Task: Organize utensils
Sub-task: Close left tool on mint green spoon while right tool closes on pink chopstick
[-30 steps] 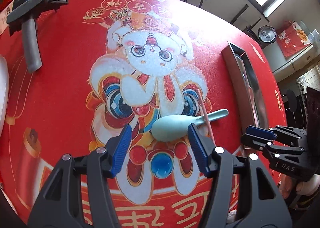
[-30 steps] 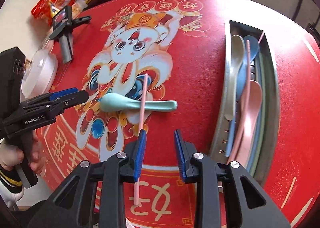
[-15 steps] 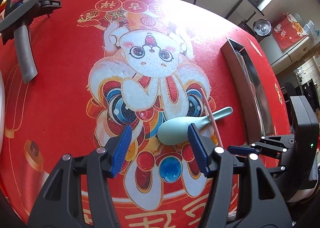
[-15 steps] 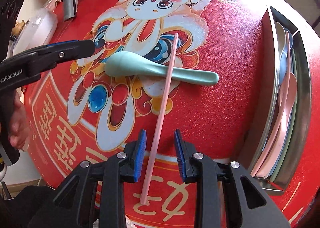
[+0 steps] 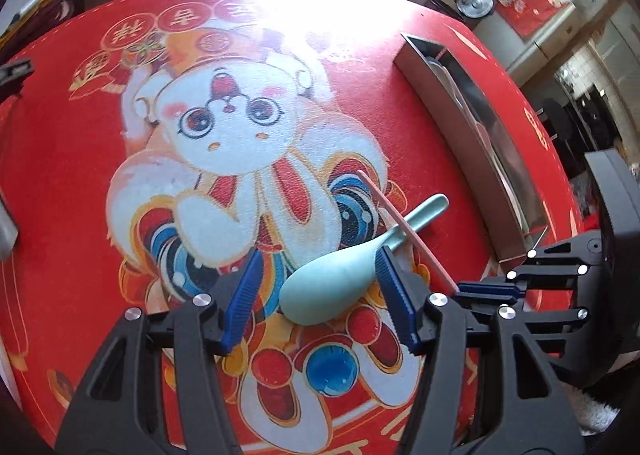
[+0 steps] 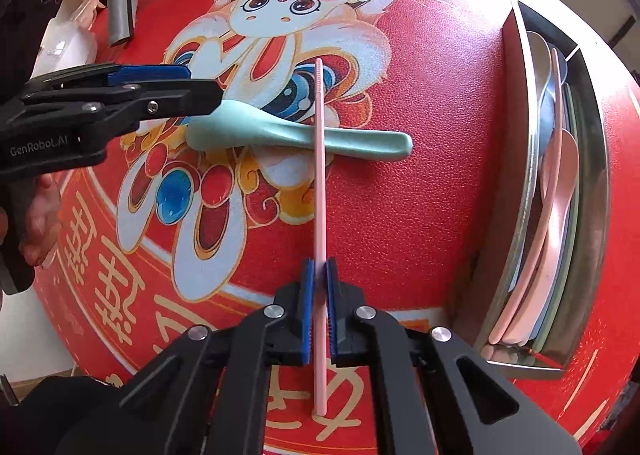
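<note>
My right tool (image 6: pixel 319 309) has just closed: its fingers, apart half a second ago, now clamp the pink chopstick (image 6: pixel 319 191) near its low end, so that piece is ready to go to the steel tray (image 6: pixel 600 159) at the surface's right edge. My left tool (image 5: pixel 316 295) stays spread around the bowl of the mint spoon (image 5: pixel 340 279), gripping nothing. The right view alone shows the chopstick crossing over the spoon's handle and the spoons already in the tray; the left view hides that clamp.
</note>
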A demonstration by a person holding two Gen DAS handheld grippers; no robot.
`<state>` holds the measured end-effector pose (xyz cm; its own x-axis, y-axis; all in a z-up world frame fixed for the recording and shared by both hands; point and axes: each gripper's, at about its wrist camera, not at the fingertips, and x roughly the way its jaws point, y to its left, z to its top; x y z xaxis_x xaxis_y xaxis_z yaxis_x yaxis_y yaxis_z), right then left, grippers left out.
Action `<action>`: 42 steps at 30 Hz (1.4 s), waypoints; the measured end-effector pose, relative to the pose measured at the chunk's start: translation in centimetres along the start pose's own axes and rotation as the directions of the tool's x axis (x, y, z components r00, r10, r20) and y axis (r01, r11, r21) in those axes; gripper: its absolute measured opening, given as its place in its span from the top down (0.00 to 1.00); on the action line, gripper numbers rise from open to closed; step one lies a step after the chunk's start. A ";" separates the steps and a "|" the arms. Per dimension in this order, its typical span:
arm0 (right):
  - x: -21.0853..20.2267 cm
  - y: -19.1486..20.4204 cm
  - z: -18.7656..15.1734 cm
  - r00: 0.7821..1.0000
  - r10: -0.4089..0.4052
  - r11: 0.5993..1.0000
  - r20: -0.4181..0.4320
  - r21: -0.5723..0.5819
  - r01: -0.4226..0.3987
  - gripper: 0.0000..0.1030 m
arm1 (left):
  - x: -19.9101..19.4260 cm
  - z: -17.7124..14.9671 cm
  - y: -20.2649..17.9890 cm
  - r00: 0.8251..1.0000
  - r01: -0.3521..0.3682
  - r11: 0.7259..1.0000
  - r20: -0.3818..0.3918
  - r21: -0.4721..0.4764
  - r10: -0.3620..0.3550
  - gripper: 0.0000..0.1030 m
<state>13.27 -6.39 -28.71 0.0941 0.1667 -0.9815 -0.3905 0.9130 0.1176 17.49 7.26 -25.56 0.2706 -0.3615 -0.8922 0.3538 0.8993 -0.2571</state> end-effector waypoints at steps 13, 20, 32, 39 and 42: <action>-0.1 -1.2 -0.5 1.000 0.011 0.997 0.011 0.075 -0.011 0.94 | 3.7 2.4 -2.6 0.988 0.121 0.974 -0.123 0.189 -0.098 0.46; -0.2 -1.7 -0.4 1.000 0.016 0.997 0.010 0.080 -0.017 0.94 | 3.4 1.4 -2.1 0.977 0.176 0.971 -0.153 0.164 -0.151 0.52; -0.1 -1.7 -0.3 1.000 0.021 0.996 0.011 0.086 -0.022 0.94 | 2.9 -1.0 -2.6 0.967 0.209 0.966 -0.182 0.152 -0.180 0.67; -0.1 -1.8 -0.4 1.000 0.024 0.996 0.012 0.087 -0.025 0.94 | 3.5 -1.1 -3.9 0.964 0.214 0.962 -0.194 0.169 -0.180 0.69; -0.1 -1.8 -0.4 1.000 0.024 0.996 0.012 0.088 -0.025 0.94 | 3.8 -0.9 -3.6 0.963 0.219 0.964 -0.195 0.153 -0.188 0.68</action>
<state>13.64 -8.18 -28.90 0.0955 0.1935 -0.9764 -0.3104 0.9378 0.1554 16.40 2.84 -28.33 0.0195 -0.4692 -0.8829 0.5373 0.7496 -0.3865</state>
